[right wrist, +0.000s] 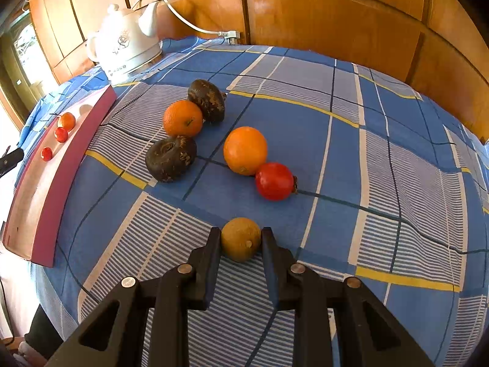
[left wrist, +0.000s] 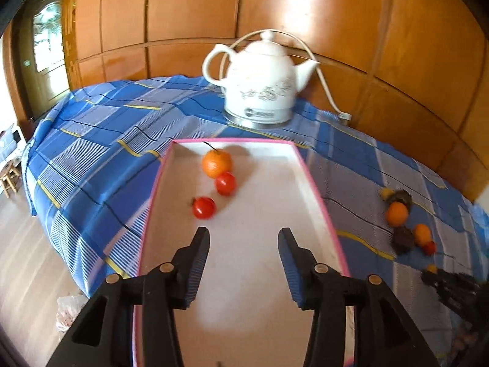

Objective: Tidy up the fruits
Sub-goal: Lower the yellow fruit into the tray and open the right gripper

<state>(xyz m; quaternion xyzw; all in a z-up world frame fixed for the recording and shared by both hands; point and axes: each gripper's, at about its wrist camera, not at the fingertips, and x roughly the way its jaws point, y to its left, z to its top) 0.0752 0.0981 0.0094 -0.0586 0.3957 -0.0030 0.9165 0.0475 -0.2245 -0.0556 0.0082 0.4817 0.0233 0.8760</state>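
My left gripper [left wrist: 243,237] is open and empty above the pink-rimmed white tray [left wrist: 314,180]. The tray holds an orange [left wrist: 216,162] and two red fruits [left wrist: 225,183] [left wrist: 204,207]. My right gripper [right wrist: 240,235] is shut on a small yellow-brown fruit [right wrist: 240,239] resting on the blue checked cloth [right wrist: 351,159]. Ahead of it lie a red fruit [right wrist: 275,181], two oranges [right wrist: 245,150] [right wrist: 182,117] and two dark brown fruits [right wrist: 170,158] [right wrist: 207,100]. The tray also shows at the left of the right wrist view [right wrist: 70,165].
A white electric kettle [left wrist: 259,82] with its cord stands behind the tray by the wooden wall. The table edge drops to the floor at the left. The loose fruits show blurred at the right of the left wrist view [left wrist: 397,214].
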